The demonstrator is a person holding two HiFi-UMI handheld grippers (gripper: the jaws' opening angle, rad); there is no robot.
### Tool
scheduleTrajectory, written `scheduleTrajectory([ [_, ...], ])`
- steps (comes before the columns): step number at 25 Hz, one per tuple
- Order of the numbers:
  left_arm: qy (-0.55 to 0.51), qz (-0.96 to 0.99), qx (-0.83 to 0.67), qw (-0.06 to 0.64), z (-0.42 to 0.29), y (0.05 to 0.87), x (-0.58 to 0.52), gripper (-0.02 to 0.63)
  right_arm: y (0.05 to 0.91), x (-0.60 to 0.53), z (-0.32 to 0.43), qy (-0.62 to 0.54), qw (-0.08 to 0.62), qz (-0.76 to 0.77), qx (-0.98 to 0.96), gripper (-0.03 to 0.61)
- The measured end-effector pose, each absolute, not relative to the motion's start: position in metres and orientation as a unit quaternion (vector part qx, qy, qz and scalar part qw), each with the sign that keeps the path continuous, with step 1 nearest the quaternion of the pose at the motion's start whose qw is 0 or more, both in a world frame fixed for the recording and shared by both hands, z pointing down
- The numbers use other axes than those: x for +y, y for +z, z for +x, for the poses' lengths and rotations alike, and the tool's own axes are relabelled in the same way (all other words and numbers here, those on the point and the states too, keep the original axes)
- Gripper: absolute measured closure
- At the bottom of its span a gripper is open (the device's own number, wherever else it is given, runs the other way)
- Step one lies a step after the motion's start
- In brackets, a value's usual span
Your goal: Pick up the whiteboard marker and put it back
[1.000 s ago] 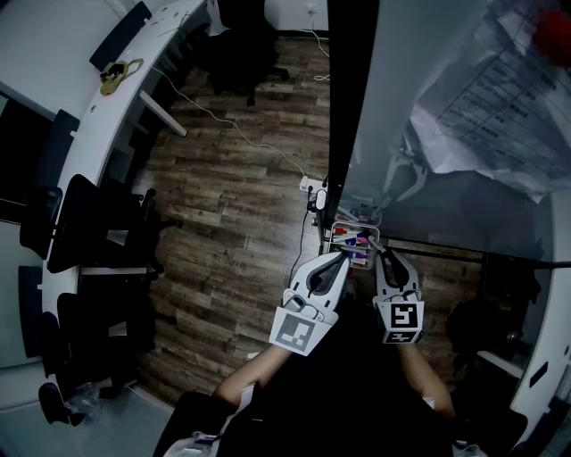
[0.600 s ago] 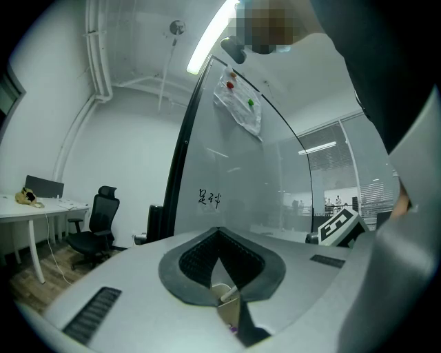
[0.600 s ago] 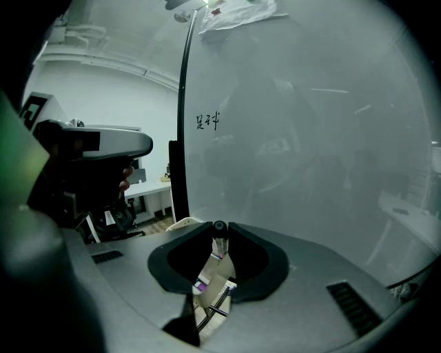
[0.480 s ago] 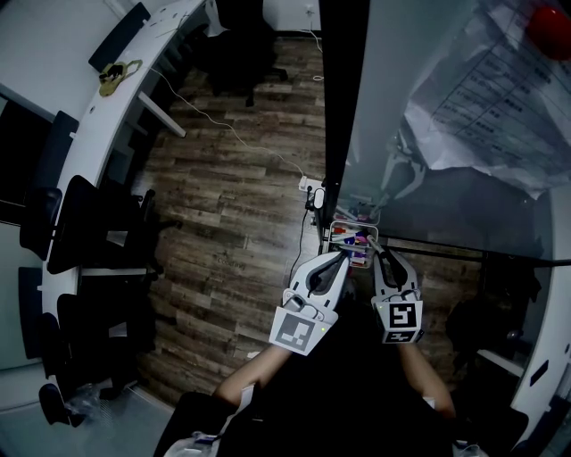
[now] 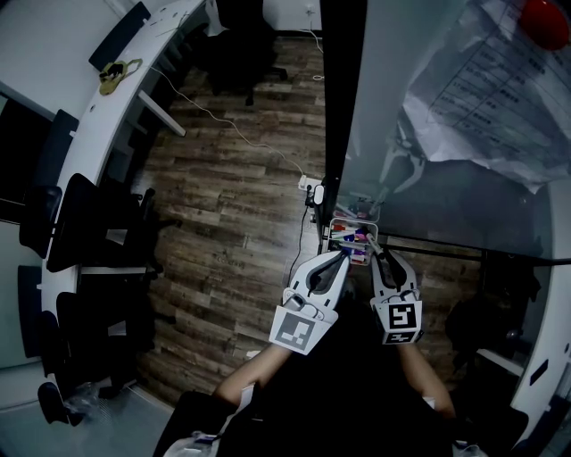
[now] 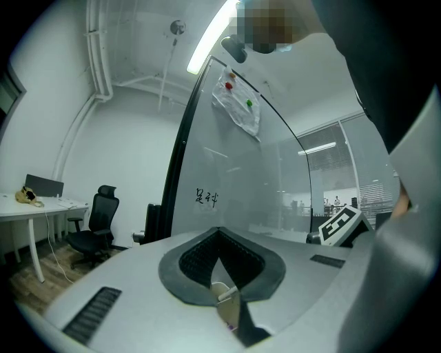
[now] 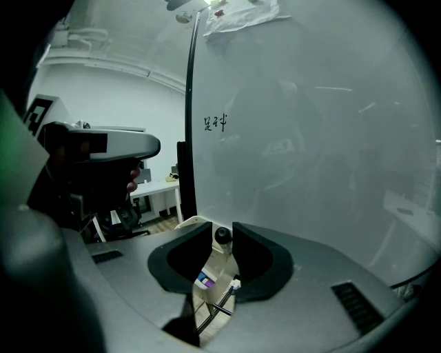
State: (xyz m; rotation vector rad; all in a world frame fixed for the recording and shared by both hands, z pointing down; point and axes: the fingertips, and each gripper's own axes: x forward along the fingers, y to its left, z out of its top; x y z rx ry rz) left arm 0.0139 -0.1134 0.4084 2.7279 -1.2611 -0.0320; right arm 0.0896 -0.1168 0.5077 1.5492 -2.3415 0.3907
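The black-capped whiteboard marker (image 7: 222, 236) is clamped between the pads of the right gripper (image 5: 380, 256), right at the jaw tips. In the right gripper view its round black end shows between the two pads and a pale stretch of barrel drops away just below it. It is seen almost end-on, so its long axis runs roughly along the jaws, with the black end towards the board.

The left gripper (image 5: 337, 261) is just beside the right one. In the left gripper view its jaws are pressed together with nothing between them.

Directly ahead of both tips is a small white wire tray (image 5: 330, 237) holding coloured markers, fixed at the foot of the large glass whiteboard (image 7: 310, 138). Part of the tray's wire and a purple item show through the gap under the right jaws.

The board's black frame post (image 5: 343, 89) rises just left of the tray. Some dark handwriting (image 7: 215, 123) sits on the glass. Higher up, crumpled printed sheets (image 5: 491, 98) hang under a round red magnet (image 5: 544, 18).

To the left are a wooden plank floor (image 5: 241, 196), a trailing white cable (image 5: 241, 134), a long white worktop (image 5: 89, 152) and a black office chair (image 6: 96, 220), all well apart from the grippers.
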Motion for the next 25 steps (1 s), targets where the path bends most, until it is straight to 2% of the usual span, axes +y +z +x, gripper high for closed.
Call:
scheduleTrajectory([
  [25,-0.023,0.91,-0.409,0.063,0.004,0.4,-0.088,0.607,0.482,-0.091,0.086,0.114,0.131,0.564,-0.808,0.499],
])
